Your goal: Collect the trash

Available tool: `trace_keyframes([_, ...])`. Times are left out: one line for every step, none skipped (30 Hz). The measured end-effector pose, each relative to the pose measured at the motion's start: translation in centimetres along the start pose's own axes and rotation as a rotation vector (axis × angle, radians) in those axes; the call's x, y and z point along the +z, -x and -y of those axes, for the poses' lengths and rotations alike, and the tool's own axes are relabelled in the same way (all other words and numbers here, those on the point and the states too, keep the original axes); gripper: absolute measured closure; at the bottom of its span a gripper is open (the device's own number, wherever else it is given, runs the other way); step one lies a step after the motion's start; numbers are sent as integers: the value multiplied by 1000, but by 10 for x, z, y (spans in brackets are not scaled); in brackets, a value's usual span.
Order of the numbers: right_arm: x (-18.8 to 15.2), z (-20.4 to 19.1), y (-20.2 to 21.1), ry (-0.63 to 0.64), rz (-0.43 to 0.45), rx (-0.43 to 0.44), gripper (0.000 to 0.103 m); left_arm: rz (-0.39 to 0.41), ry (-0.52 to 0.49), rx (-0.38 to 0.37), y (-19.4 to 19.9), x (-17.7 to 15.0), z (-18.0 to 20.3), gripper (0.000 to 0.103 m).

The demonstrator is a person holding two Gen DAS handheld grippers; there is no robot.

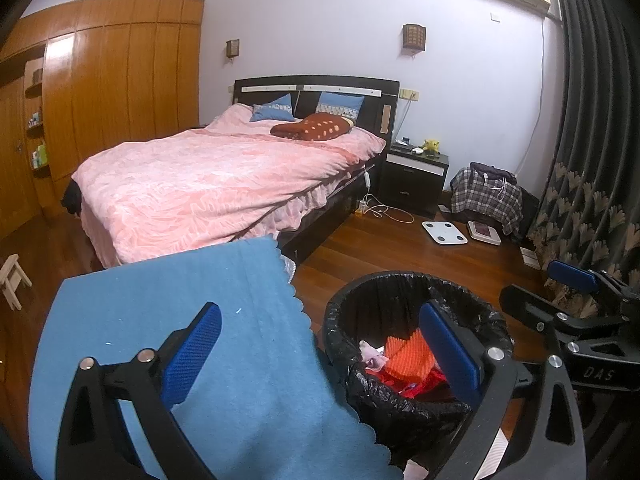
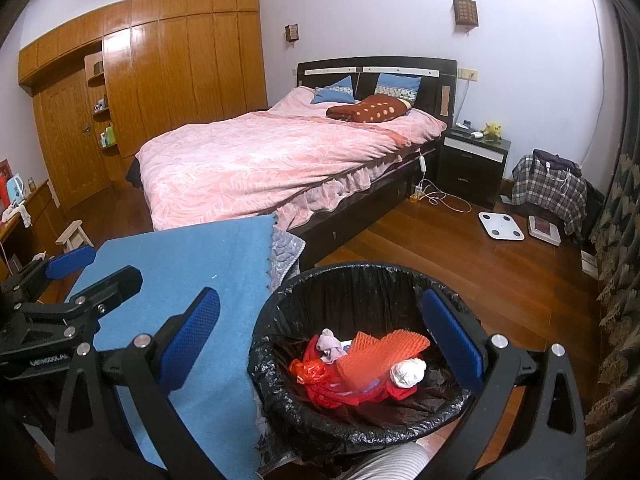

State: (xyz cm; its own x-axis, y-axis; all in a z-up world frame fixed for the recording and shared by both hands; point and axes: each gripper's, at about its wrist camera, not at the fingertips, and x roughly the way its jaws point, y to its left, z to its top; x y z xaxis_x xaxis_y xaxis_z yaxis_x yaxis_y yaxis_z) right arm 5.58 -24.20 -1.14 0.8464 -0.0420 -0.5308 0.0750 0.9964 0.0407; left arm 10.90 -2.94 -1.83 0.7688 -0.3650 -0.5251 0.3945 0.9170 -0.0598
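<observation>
Round bin lined with a black plastic bag (image 2: 360,424) sits on the wood floor just beside the blue felt-covered worktop (image 2: 192,272); inside I see an orange foam net (image 2: 380,354), red wrappers and a crumpled white wad (image 2: 408,372). My right tongs (image 2: 324,344) and left tongs (image 1: 320,350) gape wide, empty, above it.

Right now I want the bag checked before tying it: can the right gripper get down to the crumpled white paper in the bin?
Probably yes. The right gripper hangs open above the bin, the crumpled white paper lies uncovered on top, and nothing blocks the mouth.
</observation>
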Motion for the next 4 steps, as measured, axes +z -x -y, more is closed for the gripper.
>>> trace_keyframes([0, -1, 1, 0, 0, 0, 5, 0, 0, 0, 0, 1, 0, 6])
trace_keyframes([0, 0, 0, 0, -1, 0, 5, -1, 1, 1, 0, 0, 0, 6])
trace_keyframes([0, -1, 0, -1, -1, 0, 5, -2, 1, 2, -2, -1, 1, 6])
trace_keyframes([0, 0, 0, 0, 0, 0, 5, -4, 2, 2, -2, -3, 2, 6])
